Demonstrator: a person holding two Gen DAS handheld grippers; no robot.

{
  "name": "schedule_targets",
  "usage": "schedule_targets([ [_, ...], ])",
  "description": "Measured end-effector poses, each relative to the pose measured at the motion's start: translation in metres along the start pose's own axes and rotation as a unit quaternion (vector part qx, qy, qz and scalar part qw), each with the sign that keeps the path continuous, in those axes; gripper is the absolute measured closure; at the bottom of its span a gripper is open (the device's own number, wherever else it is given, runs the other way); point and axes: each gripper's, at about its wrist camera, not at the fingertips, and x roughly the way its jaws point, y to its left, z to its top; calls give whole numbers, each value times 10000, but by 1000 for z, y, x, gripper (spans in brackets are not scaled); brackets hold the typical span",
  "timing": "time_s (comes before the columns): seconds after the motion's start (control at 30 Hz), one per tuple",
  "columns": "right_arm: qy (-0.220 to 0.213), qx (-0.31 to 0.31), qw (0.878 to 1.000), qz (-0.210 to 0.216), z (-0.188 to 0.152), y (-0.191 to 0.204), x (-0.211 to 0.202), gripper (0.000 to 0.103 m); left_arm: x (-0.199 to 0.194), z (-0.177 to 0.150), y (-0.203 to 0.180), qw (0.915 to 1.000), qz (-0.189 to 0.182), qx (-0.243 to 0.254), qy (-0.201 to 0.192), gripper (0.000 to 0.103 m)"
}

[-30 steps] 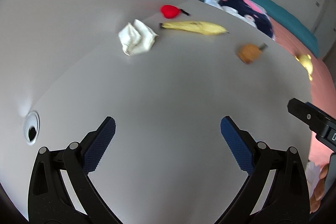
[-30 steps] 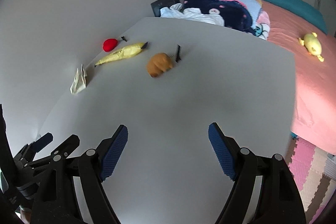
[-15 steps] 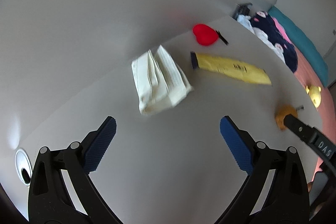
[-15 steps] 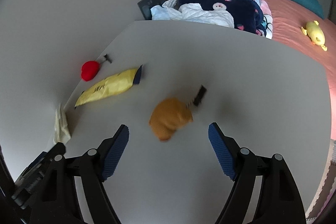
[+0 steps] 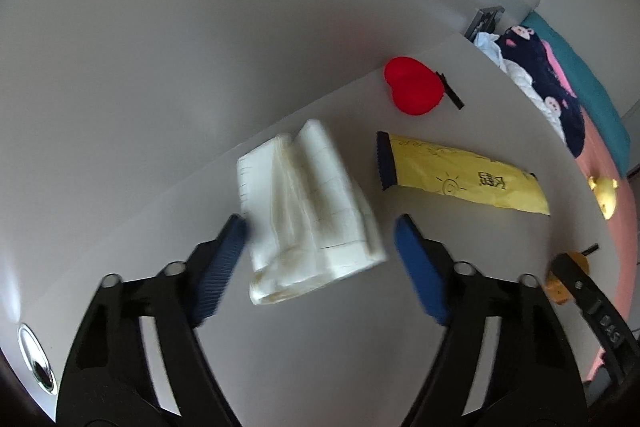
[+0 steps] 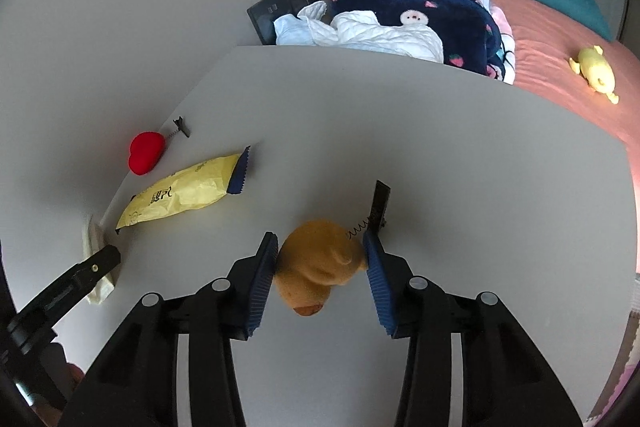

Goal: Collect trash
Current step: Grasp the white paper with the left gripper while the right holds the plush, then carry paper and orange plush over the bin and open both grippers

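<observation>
Left gripper (image 5: pixel 320 235) is held low over the table, its blue-padded jaws spread wide, the left fingertip (image 5: pixel 234 231) close against a tissue's edge and the right one apart from it. Right gripper (image 6: pixel 320 251), seen in its own camera, has its jaws narrowed onto a brown toy, both pads touching its sides.

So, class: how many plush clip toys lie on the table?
2. The red heart lies by the wall at the far left; the brown plush sits between the right gripper pads. None seem hidden.
</observation>
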Motion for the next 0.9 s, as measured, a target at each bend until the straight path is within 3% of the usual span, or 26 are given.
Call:
schedule_targets([
  [0.1, -21, -27, 10000, 78, 0, -1, -3, 57, 0, 1, 1, 9999, 96, 52, -84, 58],
  [0.17, -47, -35, 9999, 159, -2, -3, -8, 57, -2, 1, 6, 9999, -33, 4, -108, 65],
  [0.47, -90, 66, 9993, 349, -15, -20, -39, 58, -31, -25, 6, 9986, -431, 68, -293, 70],
  [0.9, -312, 382, 9981, 365, -55, -79, -124, 57, -101, -103, -57, 9937, -658, 781, -471, 71],
])
